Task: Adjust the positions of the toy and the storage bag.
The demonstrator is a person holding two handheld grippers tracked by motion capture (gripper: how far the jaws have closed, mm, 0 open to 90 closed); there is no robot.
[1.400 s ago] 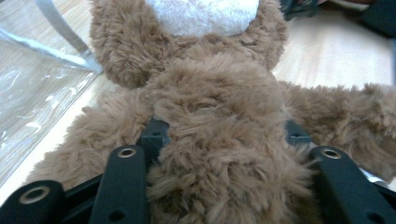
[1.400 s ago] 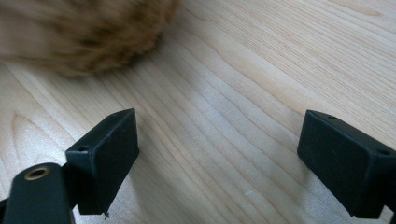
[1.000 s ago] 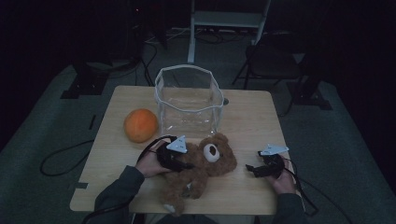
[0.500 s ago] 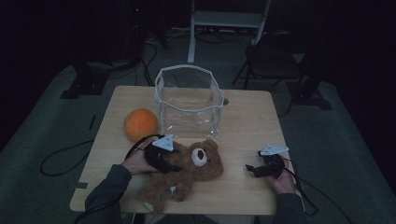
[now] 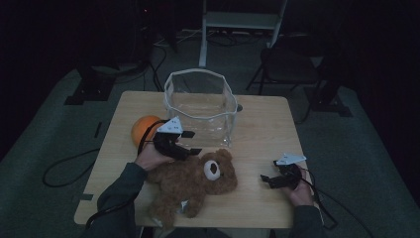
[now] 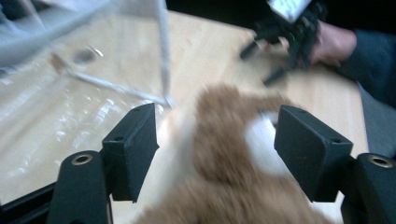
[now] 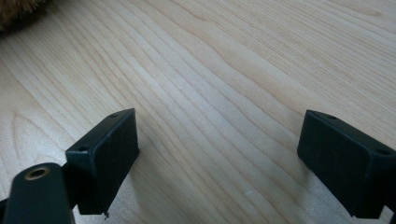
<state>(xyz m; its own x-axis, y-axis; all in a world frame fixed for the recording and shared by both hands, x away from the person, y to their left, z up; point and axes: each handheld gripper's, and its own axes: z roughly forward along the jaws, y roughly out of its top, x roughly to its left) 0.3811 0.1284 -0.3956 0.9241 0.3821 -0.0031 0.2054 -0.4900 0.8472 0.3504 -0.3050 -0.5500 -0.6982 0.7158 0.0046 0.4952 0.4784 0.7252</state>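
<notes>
- Hovering over the teddy bear (image 5: 193,181), the left gripper (image 5: 190,144) has just been opening its jaws; in the high view it sits above the bear's head end, with the bear lying on the wooden table (image 5: 262,134) below and toward the person.
- From the left gripper view, the left gripper (image 6: 215,140) stands released: both black jaws are spread, and the teddy bear (image 6: 224,154) shows blurred between and beneath them, with no pad pressing on its fur.
- That same view shows what the high view cannot: the near corner seam of the clear plastic container (image 6: 93,70) just ahead of the left jaw, and the right gripper (image 6: 285,37) farther off beyond the bear, held in a hand (image 6: 334,42).
- Seen from above, an orange (image 5: 143,130) lies just behind the left gripper, partly covered by it, and the clear plastic container (image 5: 200,106) stands just ahead of the jaws, open at the top.
- In the high view the right gripper (image 5: 271,179) rests low at the table's near right, well apart from the bear's head.
- Its own view shows the right gripper (image 7: 217,149) released too, jaws wide over bare wood grain, with a tuft of the bear's fur (image 7: 18,11) at the far upper left corner.
</notes>
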